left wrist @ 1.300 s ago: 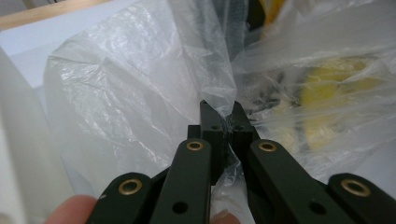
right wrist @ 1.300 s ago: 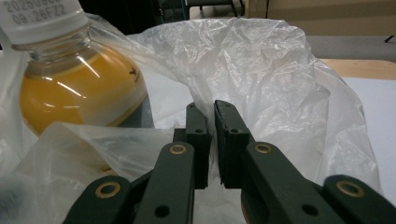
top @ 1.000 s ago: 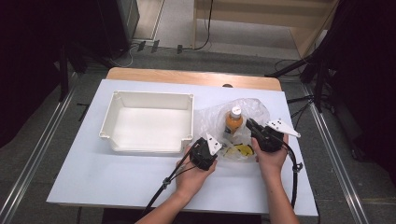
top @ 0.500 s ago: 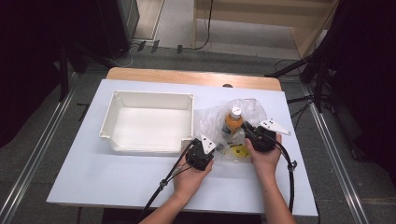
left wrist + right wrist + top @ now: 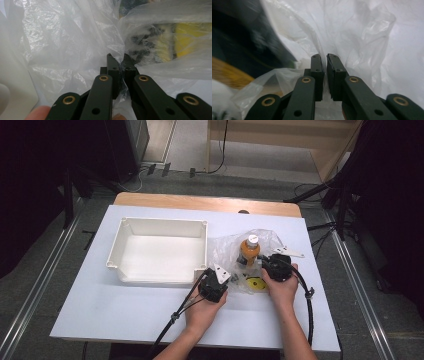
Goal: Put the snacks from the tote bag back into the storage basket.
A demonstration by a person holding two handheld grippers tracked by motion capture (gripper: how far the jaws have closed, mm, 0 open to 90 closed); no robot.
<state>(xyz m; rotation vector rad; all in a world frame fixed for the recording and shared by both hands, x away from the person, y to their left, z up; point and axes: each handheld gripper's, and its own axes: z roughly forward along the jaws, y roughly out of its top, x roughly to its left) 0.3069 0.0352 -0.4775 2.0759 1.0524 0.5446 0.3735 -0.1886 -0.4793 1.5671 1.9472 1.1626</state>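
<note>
My left gripper point(image 5: 119, 65) clamps the plastic bag point(image 5: 227, 252) | my right gripper point(image 5: 325, 65) pinches its right side | orange bottle point(image 5: 249, 251) inside, tray point(image 5: 162, 276) left

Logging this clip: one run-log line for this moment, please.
left gripper: shut on plastic bag | right gripper: shut on plastic bag | orange bottle inside bag | white tray: empty
</note>
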